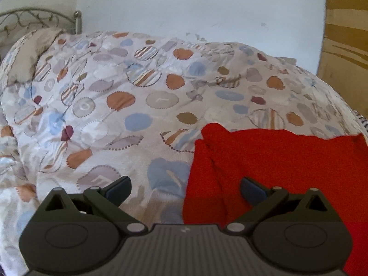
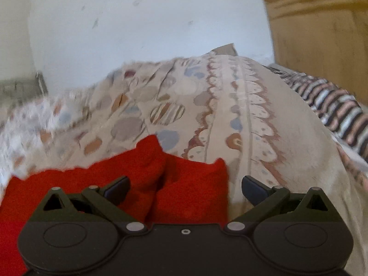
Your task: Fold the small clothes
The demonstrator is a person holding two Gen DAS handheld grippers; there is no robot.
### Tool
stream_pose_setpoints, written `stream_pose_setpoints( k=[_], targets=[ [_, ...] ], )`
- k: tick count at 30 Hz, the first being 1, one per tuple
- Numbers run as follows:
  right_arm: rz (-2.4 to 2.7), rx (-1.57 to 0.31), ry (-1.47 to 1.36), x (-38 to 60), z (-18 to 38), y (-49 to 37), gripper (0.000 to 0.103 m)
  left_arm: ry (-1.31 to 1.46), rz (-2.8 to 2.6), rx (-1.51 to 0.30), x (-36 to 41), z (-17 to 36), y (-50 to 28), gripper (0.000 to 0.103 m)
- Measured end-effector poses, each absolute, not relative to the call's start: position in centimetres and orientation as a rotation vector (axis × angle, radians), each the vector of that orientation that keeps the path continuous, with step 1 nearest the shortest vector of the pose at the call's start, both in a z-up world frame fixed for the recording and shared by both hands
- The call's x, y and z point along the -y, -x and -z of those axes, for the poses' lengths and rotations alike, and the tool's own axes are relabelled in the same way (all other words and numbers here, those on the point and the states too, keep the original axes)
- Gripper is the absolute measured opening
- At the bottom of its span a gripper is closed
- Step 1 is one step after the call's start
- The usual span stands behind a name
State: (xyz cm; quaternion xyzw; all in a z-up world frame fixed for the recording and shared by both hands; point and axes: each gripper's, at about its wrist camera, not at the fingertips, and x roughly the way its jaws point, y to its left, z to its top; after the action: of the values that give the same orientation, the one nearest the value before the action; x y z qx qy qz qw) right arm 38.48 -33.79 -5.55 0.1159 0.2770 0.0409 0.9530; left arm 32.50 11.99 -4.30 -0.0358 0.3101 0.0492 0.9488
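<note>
**Red garment flat on patterned bedspread, both grippers spread and empty**

Red garment (image 1: 276, 161) lying on the bed, spread across the lower right of the left wrist view and the lower left of the right wrist view (image 2: 115, 184). Fuzzy, knit-like texture. Far edge uneven and wavy. Near the left edge in the left wrist view, a fold or seam running diagonally, with a rounded lobe sticking up at the far corner. In the right wrist view, a deep crease down the middle, one layer humped over another, and a pointed corner at the right end.

Left gripper (image 1: 185, 189) above the garment's left edge: right finger over red cloth, left finger over the bedspread. Jaws wide apart, nothing between them. Contact with the cloth not determinable.

Right gripper (image 2: 185, 189) above the garment's right end: left finger over red, right finger over bare bedspread. Jaws likewise wide apart, holding nothing.

Underneath, bedspread (image 1: 138, 96), pale grey-beige with circles and blobs in orange, blue, maroon and stripes; scalloped border band visible in the right wrist view (image 2: 241, 119). Striped fabric (image 2: 333, 112) at the far right. Metal headboard (image 1: 41, 20) at upper left, white wall (image 1: 195, 7) behind, wooden panel (image 1: 345, 34) at right.
</note>
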Motion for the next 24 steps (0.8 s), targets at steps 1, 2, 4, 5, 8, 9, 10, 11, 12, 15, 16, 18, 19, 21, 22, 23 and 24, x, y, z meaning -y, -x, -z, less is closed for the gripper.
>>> stream_pose_setpoints(
  k=[1, 2, 4, 5, 8, 9, 10, 11, 12, 15, 16, 18, 19, 21, 22, 23, 24],
  targets=[
    [-0.071, -0.56, -0.239, 34.0, 5.4, -37.9, 0.102, 0.062, -0.094, -0.637, -11.8, 4.0, -31.9, 0.103],
    [-0.067, -0.559, -0.24, 34.0, 5.2, -37.4, 0.103, 0.056, -0.091, -0.643, -11.6, 3.8, -31.2, 0.103],
    [-0.084, -0.554, -0.232, 33.8, 4.6, -36.4, 0.103, 0.049, -0.076, -0.648, -11.0, 3.2, -29.9, 0.103],
    [-0.096, -0.548, -0.218, 33.6, 4.4, -35.8, 0.103, 0.043, -0.071, -0.652, -10.7, 3.0, -29.2, 0.103],
    [-0.109, -0.538, -0.132, 32.3, 3.7, -34.1, 0.103, 0.039, -0.057, -0.651, -9.9, 2.5, -27.0, 0.103],
    [-0.111, -0.54, -0.096, 31.9, 3.7, -33.9, 0.103, 0.047, -0.052, -0.648, -9.7, 2.5, -26.2, 0.103],
    [-0.114, -0.541, -0.062, 31.4, 3.6, -33.5, 0.103, 0.055, -0.051, -0.65, -9.5, 2.5, -25.5, 0.103],
    [-0.116, -0.541, -0.034, 31.1, 3.6, -33.2, 0.103, 0.067, -0.053, -0.656, -9.2, 2.5, -24.8, 0.103],
    [-0.116, -0.537, -0.01, 30.6, 3.6, -32.8, 0.103, 0.079, -0.056, -0.661, -9.0, 2.5, -24.1, 0.103],
    [-0.135, -0.536, 0.036, 29.8, 3.6, -31.9, 0.103, 0.103, -0.059, -0.67, -8.7, 2.8, -22.2, 0.103],
    [-0.132, -0.538, 0.051, 29.6, 3.6, -31.7, 0.103, 0.102, -0.066, -0.669, -8.7, 2.9, -21.7, 0.103],
    [-0.122, -0.539, 0.078, 29.4, 3.5, -31.3, 0.103, 0.097, -0.086, -0.665, -8.5, 2.9, -20.6, 0.103],
    [-0.119, -0.544, 0.082, 29.4, 3.4, -31.1, 0.103, 0.099, -0.097, -0.665, -8.4, 2.9, -20.2, 0.103],
    [-0.118, -0.565, 0.063, 29.6, 3.3, -30.5, 0.103, 0.101, -0.115, -0.674, -8.2, 2.9, -19.6, 0.103],
    [-0.123, -0.574, 0.047, 29.7, 3.3, -30.2, 0.103, 0.098, -0.117, -0.676, -8.0, 2.9, -19.3, 0.103],
    [-0.131, -0.582, 0.032, 29.8, 3.3, -29.8, 0.103, 0.096, -0.123, -0.678, -7.8, 2.9, -19.1, 0.103],
    [-0.137, -0.588, 0.024, 29.9, 3.3, -29.5, 0.103, 0.096, -0.129, -0.681, -7.6, 3.0, -18.9, 0.103]
  ],
)
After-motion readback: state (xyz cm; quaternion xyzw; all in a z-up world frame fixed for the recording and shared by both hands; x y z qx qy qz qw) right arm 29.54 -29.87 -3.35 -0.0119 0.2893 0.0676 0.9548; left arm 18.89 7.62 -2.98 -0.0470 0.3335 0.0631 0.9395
